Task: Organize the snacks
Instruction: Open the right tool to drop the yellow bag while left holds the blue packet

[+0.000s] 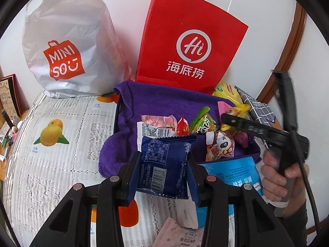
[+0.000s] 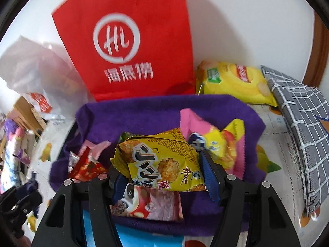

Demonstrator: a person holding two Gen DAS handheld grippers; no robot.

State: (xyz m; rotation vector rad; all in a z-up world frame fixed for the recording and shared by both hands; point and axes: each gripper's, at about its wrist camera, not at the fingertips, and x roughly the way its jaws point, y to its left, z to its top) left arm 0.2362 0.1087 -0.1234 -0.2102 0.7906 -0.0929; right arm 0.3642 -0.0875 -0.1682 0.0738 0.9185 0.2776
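Both grippers loaded (box rim (image 2: 144, 103) close).

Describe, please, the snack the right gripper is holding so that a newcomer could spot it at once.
Start at the tall red paper bag against the wall; the purple cloth-lined tray sits before it. Above the tray, the right gripper clamps a yellow rice-cracker packet, the only one with big white characters.

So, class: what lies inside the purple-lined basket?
Loose snack packets on the purple cloth: a pink one, a red one, a panda one. The basket's bottom is covered.
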